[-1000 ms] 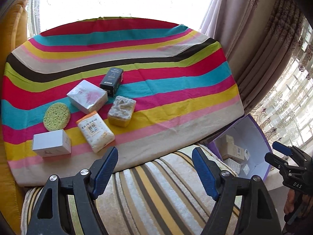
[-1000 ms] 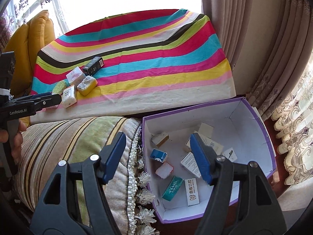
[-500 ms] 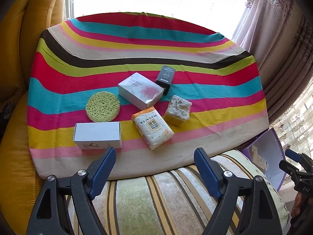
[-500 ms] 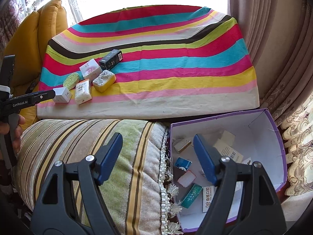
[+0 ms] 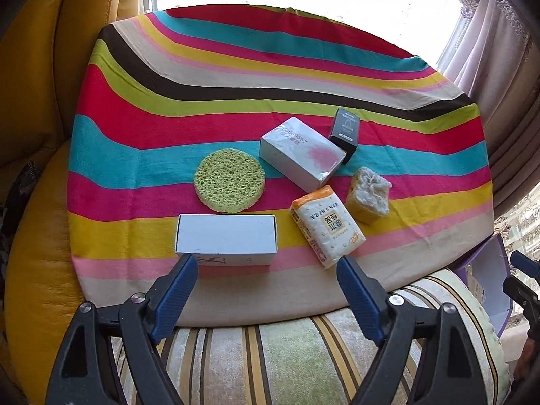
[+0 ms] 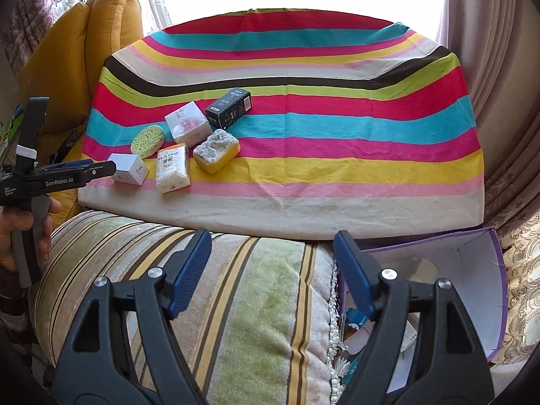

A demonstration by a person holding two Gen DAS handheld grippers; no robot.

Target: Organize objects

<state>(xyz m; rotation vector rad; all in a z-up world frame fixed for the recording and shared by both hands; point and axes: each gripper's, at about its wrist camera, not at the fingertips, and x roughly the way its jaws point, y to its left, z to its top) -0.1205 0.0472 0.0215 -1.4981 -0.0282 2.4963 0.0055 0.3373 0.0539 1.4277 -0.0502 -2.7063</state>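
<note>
We read "GenRobot.AI" on our left gripper (image 6: 113, 168) and "105g" on the pink box (image 6: 189, 126). The white box (image 5: 226, 243) lies lengthwise 9-to-3 o'clock. Both the left and right gripper (image 6: 272, 241) have jaws wide apart, empty.

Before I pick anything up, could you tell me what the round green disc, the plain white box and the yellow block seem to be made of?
Round green disc: probably cellulose sponge, matte, with open pores all over its face.
Plain white box: looks like thin cardboard, smooth and matte, with crisp folded edges.
Yellow block: apparently foam sponge, its rough grey-white top possibly a worn scouring layer.
</note>
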